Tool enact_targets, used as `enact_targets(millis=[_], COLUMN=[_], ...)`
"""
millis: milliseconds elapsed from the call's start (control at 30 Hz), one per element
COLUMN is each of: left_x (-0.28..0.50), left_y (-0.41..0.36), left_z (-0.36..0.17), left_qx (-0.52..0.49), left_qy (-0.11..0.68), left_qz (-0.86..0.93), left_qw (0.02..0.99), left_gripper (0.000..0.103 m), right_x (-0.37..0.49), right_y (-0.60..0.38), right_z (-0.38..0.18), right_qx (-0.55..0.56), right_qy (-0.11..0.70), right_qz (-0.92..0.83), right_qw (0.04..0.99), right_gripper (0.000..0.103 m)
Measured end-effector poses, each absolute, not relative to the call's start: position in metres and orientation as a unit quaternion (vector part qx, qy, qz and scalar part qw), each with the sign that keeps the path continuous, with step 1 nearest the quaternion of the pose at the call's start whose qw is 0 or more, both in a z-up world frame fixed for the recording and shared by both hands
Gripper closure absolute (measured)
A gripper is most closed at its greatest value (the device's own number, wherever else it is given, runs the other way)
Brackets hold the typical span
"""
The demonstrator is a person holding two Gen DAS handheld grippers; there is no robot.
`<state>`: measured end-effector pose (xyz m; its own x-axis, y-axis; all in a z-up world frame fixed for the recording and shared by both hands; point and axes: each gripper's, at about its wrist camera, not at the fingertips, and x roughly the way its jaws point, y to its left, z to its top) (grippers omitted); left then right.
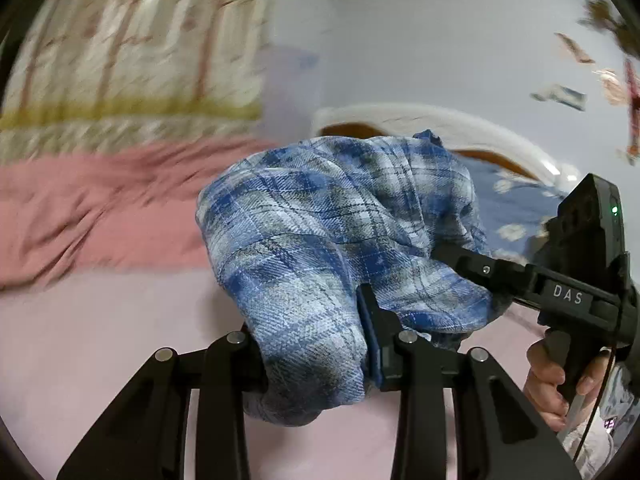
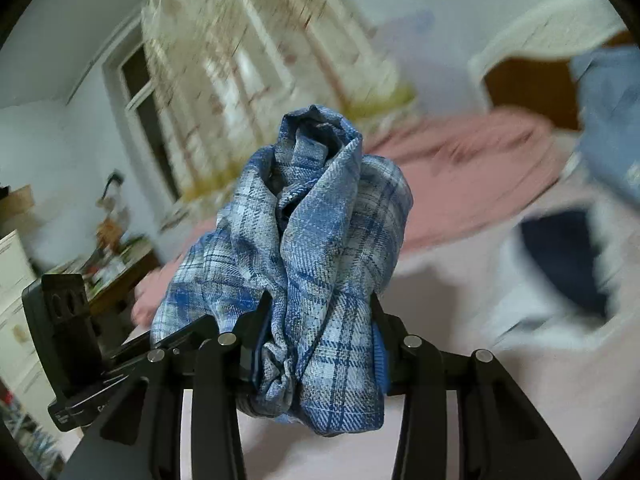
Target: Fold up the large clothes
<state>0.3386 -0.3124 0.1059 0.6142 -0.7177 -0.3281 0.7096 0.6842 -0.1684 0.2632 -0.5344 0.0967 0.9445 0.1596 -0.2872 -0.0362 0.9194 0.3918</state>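
The shirt [image 1: 320, 240] is a blue, white and grey plaid of soft woven cloth, bunched into thick rumpled folds and held up above the pale pink bed [image 1: 100, 340]; the left gripper [image 1: 316, 352] is clamped on one gathered wad of it, cloth filling the gap between its jaws; the right gripper [image 2: 316, 336] pinches another twisted bundle the same way, the fabric rising in a crumpled peak above it; a hand [image 1: 556, 384] grips the right handle; the background is blurred.
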Motion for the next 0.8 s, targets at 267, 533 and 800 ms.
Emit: enact_targets(millis=[267, 533, 800], left_x=[0.372, 0.428, 0.418], left_y=[-0.481, -0.602, -0.567], left_z=[0.125, -0.018, 0.006], left_qx=[-0.010, 0.007, 0.005], left_qy=[0.156, 0.300, 0.251], left_qz=[-0.479, -0.474, -0.407], left_qw=[0.864, 0.828, 0.878], left_gripper=[0.068, 0.057, 0.034], right_x=[0.243, 0.311, 0.294], right_y=[-0.672, -0.783, -0.773], right_z=[0.122, -0.022, -0.004], right_qx=[0.172, 0.245, 0.224], right_qy=[0.123, 0.253, 0.213], right_qz=[-0.095, -0.219, -0.209], right_qw=[0.973, 0.910, 0.928], right_gripper=[0.059, 0.048, 0.031])
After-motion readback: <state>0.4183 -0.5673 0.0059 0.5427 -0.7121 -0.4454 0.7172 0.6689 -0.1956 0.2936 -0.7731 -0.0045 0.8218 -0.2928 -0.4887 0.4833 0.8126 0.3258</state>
